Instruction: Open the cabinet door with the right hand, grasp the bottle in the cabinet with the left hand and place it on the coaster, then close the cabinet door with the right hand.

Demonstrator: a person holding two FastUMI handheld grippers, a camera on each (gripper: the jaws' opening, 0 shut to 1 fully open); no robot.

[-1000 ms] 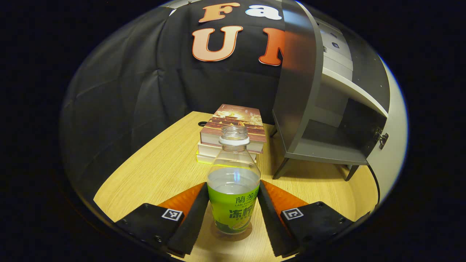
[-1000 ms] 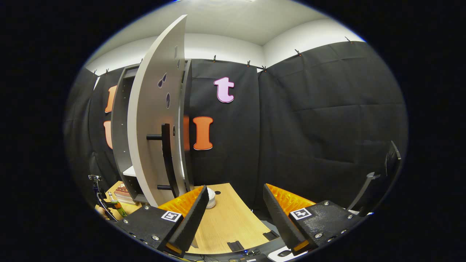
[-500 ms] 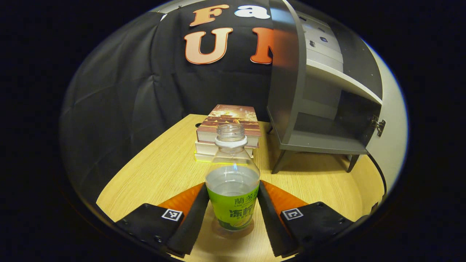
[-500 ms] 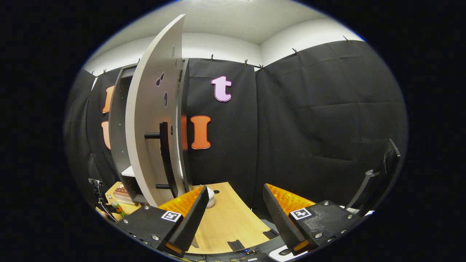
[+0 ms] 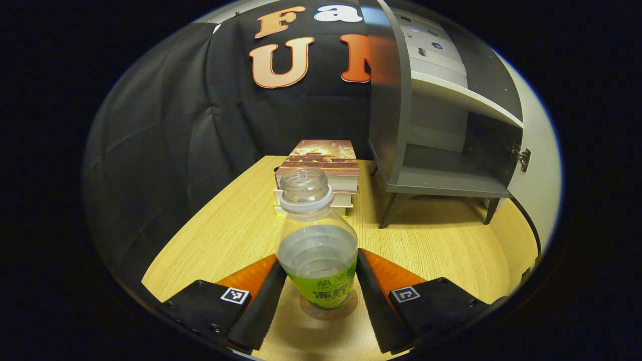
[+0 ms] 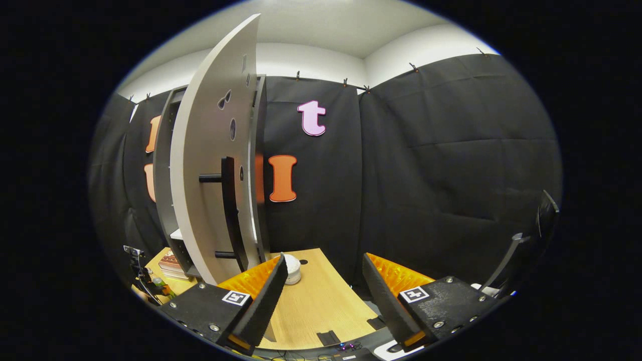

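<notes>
The left gripper clasped the capless drink bottle on its coaster on the bench; releasing gently seemed wise. The right gripper hung with jaws parted near the open cabinet door

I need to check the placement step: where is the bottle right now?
In the left gripper view the bottle stands on the coaster, low and central between the left claw's fingers, in front of the stacked books.
</notes>
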